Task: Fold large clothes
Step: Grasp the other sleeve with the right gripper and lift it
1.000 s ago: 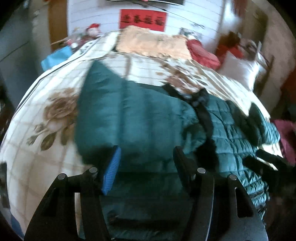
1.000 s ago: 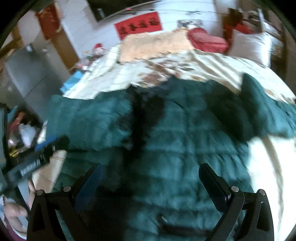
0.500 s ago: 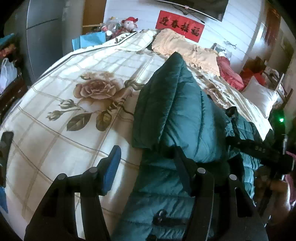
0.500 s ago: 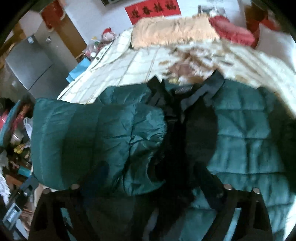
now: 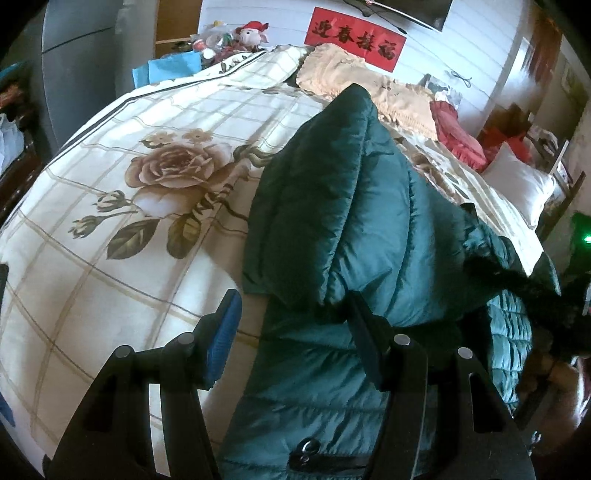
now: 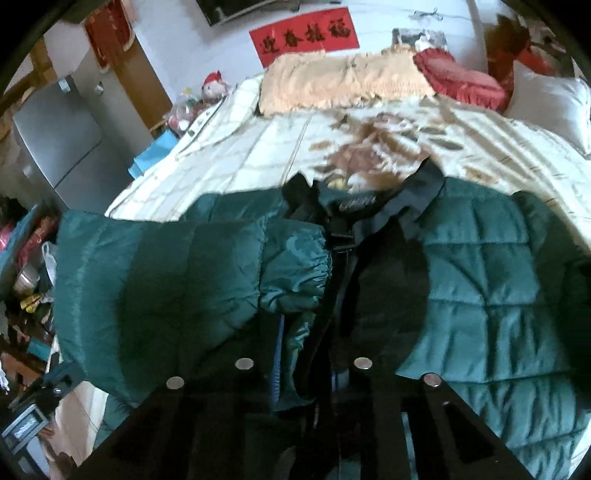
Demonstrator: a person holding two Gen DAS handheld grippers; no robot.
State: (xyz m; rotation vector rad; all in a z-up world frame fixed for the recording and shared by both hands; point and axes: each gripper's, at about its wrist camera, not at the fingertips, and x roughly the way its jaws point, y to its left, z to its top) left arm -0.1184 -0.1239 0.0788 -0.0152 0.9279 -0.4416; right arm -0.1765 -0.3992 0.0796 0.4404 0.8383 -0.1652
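A dark green quilted jacket [image 5: 354,229] lies on the floral bedspread [image 5: 122,236], collar toward the headboard. Its left sleeve [image 6: 177,280] is folded across the chest. My left gripper [image 5: 291,325] is open at the jacket's left edge; its right finger touches the folded sleeve and its blue-padded left finger [image 5: 221,332] is over bare bedspread. My right gripper [image 6: 306,354] is shut on the jacket's front fabric near the zipper, below the collar [image 6: 369,206]. The jacket's right half [image 6: 498,280] lies flat.
A tan blanket [image 6: 343,81], a red cushion [image 6: 461,77] and a white pillow [image 6: 550,103] sit at the bed's head. A grey fridge [image 6: 55,147], soft toys [image 5: 247,33] and floor clutter [image 6: 26,266] are on the left. The left gripper shows in the right wrist view [image 6: 33,410].
The left sleeve has been folded across the chest. The left gripper has drawn back to the jacket's left edge, still open. The right gripper has moved in and closed on the jacket's front.
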